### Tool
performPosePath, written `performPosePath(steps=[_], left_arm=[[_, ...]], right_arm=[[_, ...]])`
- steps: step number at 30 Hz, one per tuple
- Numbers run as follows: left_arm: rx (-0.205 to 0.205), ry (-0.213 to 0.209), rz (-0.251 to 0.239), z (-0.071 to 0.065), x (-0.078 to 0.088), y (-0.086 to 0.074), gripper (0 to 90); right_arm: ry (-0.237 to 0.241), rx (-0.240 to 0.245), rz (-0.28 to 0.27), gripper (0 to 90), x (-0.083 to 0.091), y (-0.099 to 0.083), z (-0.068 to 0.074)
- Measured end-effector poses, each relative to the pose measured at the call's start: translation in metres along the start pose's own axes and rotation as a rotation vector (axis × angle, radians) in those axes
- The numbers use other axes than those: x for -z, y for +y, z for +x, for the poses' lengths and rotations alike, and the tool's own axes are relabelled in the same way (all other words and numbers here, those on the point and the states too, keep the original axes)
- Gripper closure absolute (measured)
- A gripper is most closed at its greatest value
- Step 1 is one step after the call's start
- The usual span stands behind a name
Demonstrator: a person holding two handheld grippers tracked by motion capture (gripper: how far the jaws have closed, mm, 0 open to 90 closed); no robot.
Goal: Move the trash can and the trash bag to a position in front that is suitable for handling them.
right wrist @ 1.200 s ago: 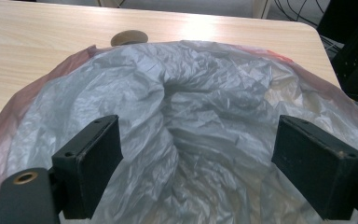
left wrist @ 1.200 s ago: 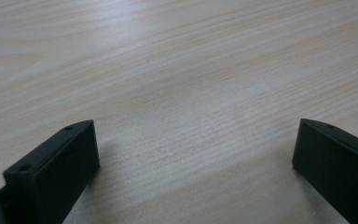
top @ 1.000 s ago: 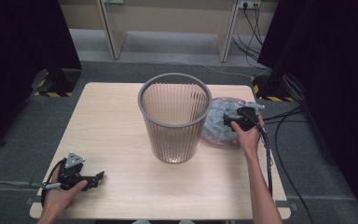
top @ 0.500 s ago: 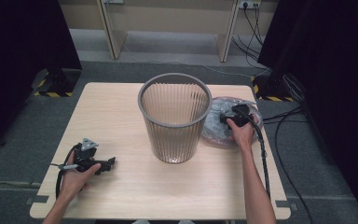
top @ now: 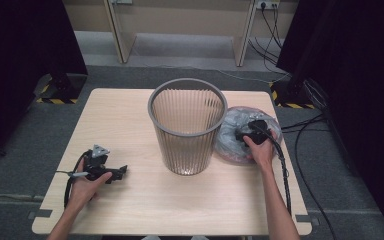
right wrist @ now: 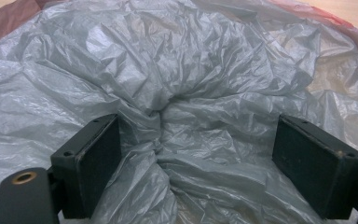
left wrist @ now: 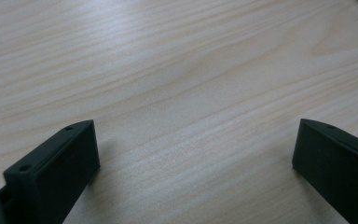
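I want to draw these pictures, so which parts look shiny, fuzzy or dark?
High view: soft, even light; the grey ribbed plastic bin casts only a faint shadow on the pale wooden table, and the sides are black. Left gripper view: the wood grain looks a bit blurry, with dark shadows beside the jaws. Right gripper view: the crinkled grey plastic bag shows small pale glints and looks sharp.

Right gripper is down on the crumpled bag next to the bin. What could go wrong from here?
1. The right gripper is open with its fingers pressed into loose folds of the grey plastic bag; closing may catch only a thin layer that slips or tears.
2. The bag lies against the mesh wastebasket; lifting it could drag on the basket and nudge or tip it.
3. The left gripper sits open on the table, away from the basket, so nothing steadies it.
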State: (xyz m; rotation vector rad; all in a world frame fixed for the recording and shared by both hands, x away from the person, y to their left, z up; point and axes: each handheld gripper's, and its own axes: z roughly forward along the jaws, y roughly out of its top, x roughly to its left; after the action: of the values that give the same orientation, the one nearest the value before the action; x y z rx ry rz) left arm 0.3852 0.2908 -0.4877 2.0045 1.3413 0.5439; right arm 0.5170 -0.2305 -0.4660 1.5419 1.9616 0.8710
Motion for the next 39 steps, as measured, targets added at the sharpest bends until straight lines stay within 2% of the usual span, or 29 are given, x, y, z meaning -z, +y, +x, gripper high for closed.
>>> performPosePath(steps=[14,24,32,39], left_arm=[[-0.001,-0.001,0.000,0.000,0.000,0.000,0.0],[-0.001,-0.001,0.000,0.000,0.000,0.000,0.0],[-0.001,-0.001,0.000,0.000,0.000,0.000,0.0],[-0.001,-0.001,0.000,0.000,0.000,0.000,0.0]], right_arm=[[0.011,0.037,-0.004,16.1,0.032,-0.029,0.011],[0.014,0.066,0.011,16.1,0.050,-0.043,0.012],[0.020,0.086,0.013,16.3,0.057,-0.047,0.010],[0.035,0.095,-0.013,19.0,0.067,-0.046,0.012]])
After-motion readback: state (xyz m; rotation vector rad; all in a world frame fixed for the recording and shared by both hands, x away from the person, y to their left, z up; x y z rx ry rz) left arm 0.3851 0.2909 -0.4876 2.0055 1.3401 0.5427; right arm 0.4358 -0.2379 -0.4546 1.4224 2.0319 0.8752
